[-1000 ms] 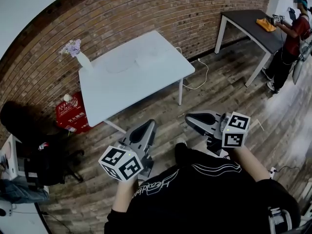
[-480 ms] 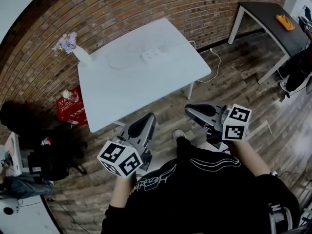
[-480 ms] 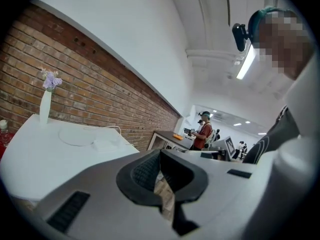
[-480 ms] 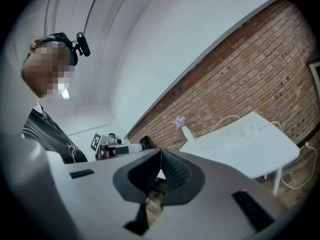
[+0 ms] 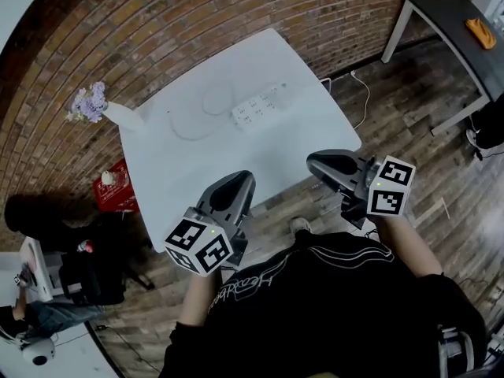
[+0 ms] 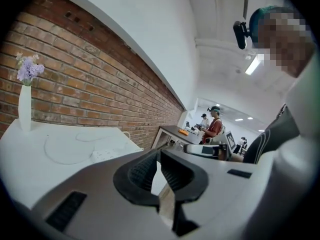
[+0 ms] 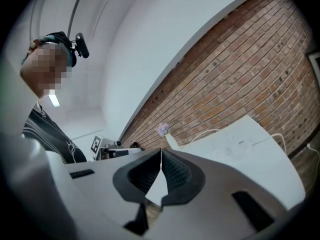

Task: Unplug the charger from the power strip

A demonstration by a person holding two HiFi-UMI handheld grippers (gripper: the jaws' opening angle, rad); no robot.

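Note:
A white power strip (image 5: 258, 107) lies on the far half of the white table (image 5: 189, 172), and a white cable (image 5: 193, 122) loops to its left. I cannot make out the charger on it from here. My left gripper (image 5: 239, 184) is shut and empty, held in the air at the table's near edge. My right gripper (image 5: 318, 164) is shut and empty too, just off the table's near right corner. The left gripper view shows the power strip (image 6: 106, 155) far ahead of the closed left gripper (image 6: 158, 155). In the right gripper view the right gripper (image 7: 160, 155) is closed and points at the table (image 7: 240, 151).
A white vase of purple flowers (image 5: 98, 110) stands at the table's back left corner. A red box (image 5: 118, 189) sits on the floor by the brick wall. A dark table (image 5: 445, 22) stands at the top right. Black bags and a chair (image 5: 90, 266) are at the left.
Both grippers and the head view have come closer to the white table, which now fills more of the picture. Both grippers stay shut.

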